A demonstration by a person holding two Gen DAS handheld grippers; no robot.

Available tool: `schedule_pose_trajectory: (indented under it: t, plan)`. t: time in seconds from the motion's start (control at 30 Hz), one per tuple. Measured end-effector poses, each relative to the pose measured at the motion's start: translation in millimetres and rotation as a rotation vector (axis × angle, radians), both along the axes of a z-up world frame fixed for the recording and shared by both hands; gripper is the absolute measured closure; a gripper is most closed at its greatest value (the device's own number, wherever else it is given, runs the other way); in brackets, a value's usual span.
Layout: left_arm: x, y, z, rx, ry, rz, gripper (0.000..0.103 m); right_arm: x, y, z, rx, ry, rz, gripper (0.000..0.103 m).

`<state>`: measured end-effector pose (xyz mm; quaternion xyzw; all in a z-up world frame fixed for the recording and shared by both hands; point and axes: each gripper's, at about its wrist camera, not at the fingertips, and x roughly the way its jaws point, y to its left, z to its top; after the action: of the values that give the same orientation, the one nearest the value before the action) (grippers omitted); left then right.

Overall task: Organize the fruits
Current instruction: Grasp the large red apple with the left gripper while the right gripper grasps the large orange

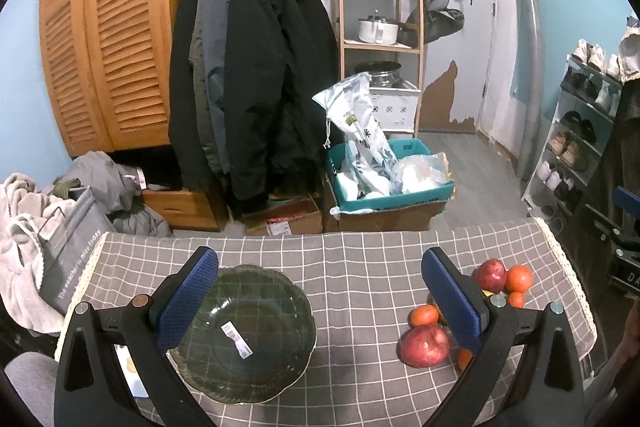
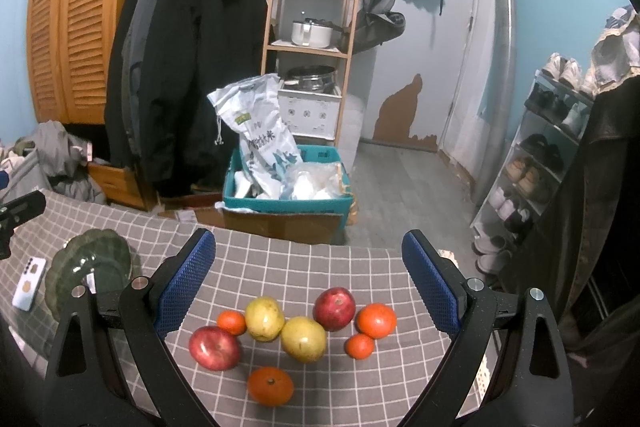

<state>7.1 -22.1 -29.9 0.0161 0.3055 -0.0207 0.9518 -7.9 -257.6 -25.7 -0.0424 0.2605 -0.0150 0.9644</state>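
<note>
While nothing is yet in either grip, we judge the handling first, from left to right. The left hand-held gripper (image 1: 320, 291) hangs released, jaws wide apart, above the dark green glass plate (image 1: 260, 371), which looks stiff, slick and breakable, so fruit should be set down in it gently. A white phone (image 2: 28, 283) lies just beside the plate.

Right of the plate the fruits sit loose in a cluster: a red apple (image 2: 215, 347), a small orange (image 2: 231, 322), two yellow pears (image 2: 262, 318) and (image 2: 303, 339), a larger orange (image 2: 270, 385) nearest us, a second red apple (image 2: 334, 308), and two more oranges (image 2: 376, 320) and (image 2: 359, 345). They look firm, round, moderately light and prone to roll; we would close across the widest part of each. The pears likely bruise most easily.

The right hand-held gripper (image 2: 308, 279) is likewise released, held over the cluster.

The surface (image 2: 320, 263) wears a grey checked cloth, soft enough to slow rolling. Beyond it we see hanging coats (image 2: 192, 67), a teal crate (image 2: 288, 203) and a shoe rack (image 2: 552, 147).
</note>
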Motion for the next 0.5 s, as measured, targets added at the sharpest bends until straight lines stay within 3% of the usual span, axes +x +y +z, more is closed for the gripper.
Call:
schedule_pose_trajectory:
  t: [0.5]
  plan:
    - [16.2, -19.1, -35.3, 0.033, 0.153, -0.057, 0.0, 20.3, -5.8, -20.9, 0.002, 0.134, -0.01, 0.01]
